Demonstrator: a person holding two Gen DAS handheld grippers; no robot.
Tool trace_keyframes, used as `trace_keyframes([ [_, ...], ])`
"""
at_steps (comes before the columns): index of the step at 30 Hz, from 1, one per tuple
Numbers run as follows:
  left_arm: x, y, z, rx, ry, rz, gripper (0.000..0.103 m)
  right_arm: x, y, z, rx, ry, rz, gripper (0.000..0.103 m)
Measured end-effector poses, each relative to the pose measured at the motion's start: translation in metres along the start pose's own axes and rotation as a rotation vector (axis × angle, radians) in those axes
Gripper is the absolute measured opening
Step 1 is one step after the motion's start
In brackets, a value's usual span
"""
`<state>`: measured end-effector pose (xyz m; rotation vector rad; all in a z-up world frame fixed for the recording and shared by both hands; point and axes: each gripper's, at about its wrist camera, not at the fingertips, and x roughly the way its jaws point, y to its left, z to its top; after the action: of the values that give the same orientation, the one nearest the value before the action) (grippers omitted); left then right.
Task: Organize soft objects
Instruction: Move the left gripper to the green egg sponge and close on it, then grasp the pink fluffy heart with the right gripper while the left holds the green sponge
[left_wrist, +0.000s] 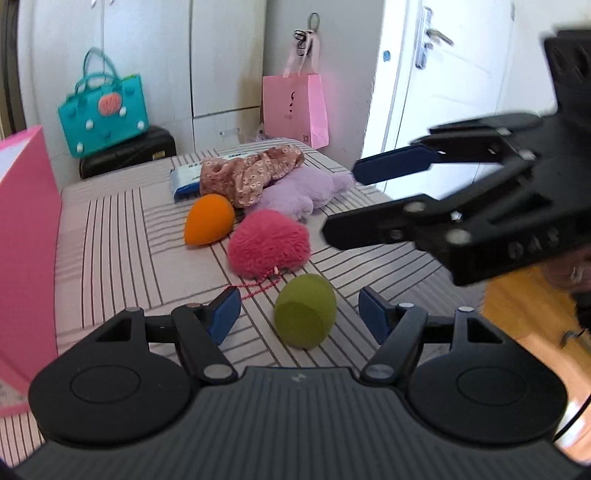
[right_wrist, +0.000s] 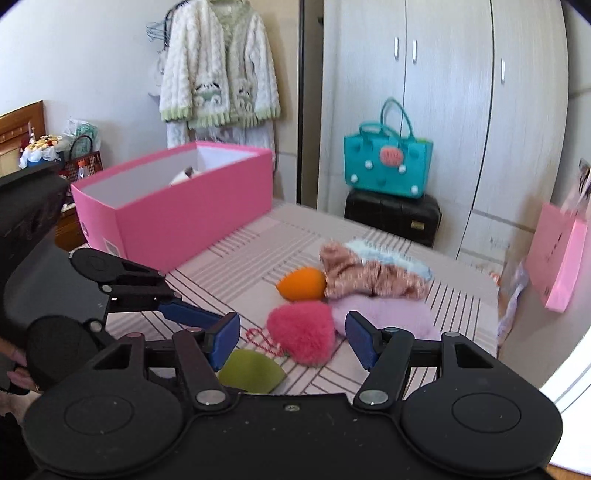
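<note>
A green egg-shaped sponge (left_wrist: 304, 314) lies on the striped tablecloth (left_wrist: 110, 240) between the fingers of my left gripper (left_wrist: 299, 315), which is open and not touching it. Behind it are a pink fluffy heart (left_wrist: 267, 243) with a cord, an orange egg sponge (left_wrist: 208, 219), a lilac plush (left_wrist: 303, 192) and a floral cloth (left_wrist: 251, 173). My right gripper (right_wrist: 291, 339) hovers open just in front of the pink heart (right_wrist: 301, 330); it shows from the side (left_wrist: 341, 202) in the left wrist view. The green sponge (right_wrist: 251, 371) is partly hidden behind its left finger.
An open pink box (right_wrist: 177, 214) stands at the table's left with something white inside. A blue-and-white pack (left_wrist: 184, 181) lies behind the cloth. A teal bag (right_wrist: 386, 162) sits on a black case (right_wrist: 391, 214). A pink paper bag (left_wrist: 295, 107) hangs by the white door.
</note>
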<state>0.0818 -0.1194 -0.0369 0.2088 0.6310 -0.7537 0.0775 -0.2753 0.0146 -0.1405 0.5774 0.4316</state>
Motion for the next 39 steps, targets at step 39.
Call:
trace_keyframes([
  [39, -0.012, 0.054, -0.004, -0.281, 0.008, 0.182, 0.035, 0.077, 0.006, -0.030, 0.090, 0.010, -0.094, 0.047],
])
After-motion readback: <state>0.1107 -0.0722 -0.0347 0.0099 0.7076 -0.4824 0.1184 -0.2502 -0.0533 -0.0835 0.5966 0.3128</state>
